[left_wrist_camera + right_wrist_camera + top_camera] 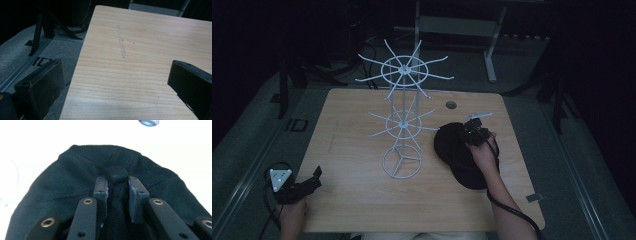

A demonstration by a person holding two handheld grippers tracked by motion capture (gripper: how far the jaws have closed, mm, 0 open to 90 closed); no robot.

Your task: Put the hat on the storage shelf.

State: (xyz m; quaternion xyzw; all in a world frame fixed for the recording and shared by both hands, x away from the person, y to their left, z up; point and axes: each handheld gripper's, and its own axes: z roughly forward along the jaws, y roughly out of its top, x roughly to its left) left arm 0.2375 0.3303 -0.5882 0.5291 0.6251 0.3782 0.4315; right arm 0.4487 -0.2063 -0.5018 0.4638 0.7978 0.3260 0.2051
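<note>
My right gripper (117, 191) pinches a fold of the black cap (75, 175) beside the wire rack (403, 117); its brim is hidden. My left gripper (112, 82) gapes empty.

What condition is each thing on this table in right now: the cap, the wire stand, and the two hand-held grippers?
Black cap: lying on the table, pinched at its crown.
Right hand-held gripper: shut on the black cap's fabric by the top button.
Left hand-held gripper: open, holding nothing, at the table's near corner.
White wire rack: upright, hooks bare.
Table: wooden top, a faint streak.
</note>
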